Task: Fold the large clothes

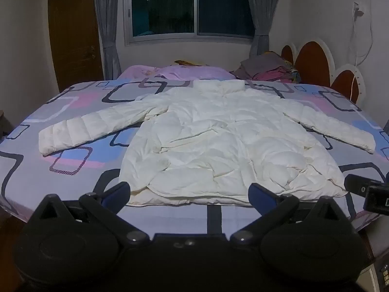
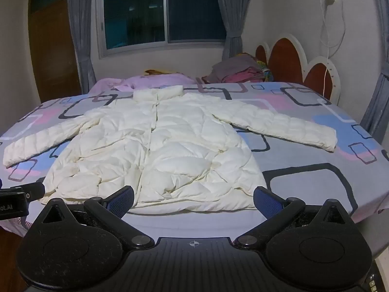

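The left gripper [image 1: 190,194] is spread wide with nothing between its blue-padded fingers [image 1: 116,193], hovering just off the near edge of the bed and tilted down toward the jacket's hem; the right gripper [image 2: 194,198] stands the same way, fully spread and empty, its pads [image 2: 267,200] framing the hem from a spot a little further right. Each tool shows at the edge of the other's view, so the two sit side by side and apart. Beneath them the bed [image 1: 36,182] fills most of both views, covered by a sheet printed with grey, pink and blue rounded rectangles. On it the white puffer jacket [image 1: 218,146] lies flat, front up, collar toward the far window and hem toward the grippers, both sleeves stretched out to the sides; its quilted body is rumpled near the hem. Beyond the collar lies a pink blanket [image 1: 175,71], and to its right a stack of folded clothes [image 1: 265,69] sits next to the scalloped headboard [image 1: 316,65]. Grey curtains [image 1: 107,24] flank a dark window [image 1: 192,7], and a white cable [image 1: 357,36] hangs from a wall socket.
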{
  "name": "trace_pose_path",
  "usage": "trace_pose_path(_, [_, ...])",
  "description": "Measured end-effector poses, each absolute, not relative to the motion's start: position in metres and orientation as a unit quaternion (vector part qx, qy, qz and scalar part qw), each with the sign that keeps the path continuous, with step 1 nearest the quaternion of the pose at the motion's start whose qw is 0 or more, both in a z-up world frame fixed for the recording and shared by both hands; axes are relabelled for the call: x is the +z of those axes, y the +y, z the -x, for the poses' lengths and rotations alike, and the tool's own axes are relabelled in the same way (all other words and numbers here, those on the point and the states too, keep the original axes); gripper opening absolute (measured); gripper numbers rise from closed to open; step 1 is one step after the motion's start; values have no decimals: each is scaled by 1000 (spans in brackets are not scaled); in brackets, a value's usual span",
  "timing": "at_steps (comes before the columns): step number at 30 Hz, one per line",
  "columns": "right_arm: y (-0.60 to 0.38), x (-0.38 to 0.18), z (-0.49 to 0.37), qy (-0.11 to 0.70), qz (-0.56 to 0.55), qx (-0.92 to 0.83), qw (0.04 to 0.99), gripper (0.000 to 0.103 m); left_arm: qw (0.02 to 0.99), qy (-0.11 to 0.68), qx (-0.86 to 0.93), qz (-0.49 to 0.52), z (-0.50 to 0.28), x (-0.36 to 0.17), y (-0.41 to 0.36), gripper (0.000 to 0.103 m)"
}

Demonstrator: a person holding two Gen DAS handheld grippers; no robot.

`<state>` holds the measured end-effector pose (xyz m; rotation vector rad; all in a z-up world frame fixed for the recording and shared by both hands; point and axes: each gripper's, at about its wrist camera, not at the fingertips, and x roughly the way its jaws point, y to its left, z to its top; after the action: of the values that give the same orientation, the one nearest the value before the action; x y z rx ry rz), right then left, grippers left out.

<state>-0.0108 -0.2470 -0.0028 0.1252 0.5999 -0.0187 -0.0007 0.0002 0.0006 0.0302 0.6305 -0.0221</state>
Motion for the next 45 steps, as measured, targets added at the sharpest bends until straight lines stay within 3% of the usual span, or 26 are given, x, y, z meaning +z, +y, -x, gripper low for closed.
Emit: trace_pose_path(45, [-248, -4, 1, 299, -57, -9, 953, 103, 949, 315, -15, -16, -7, -2, 0, 103])
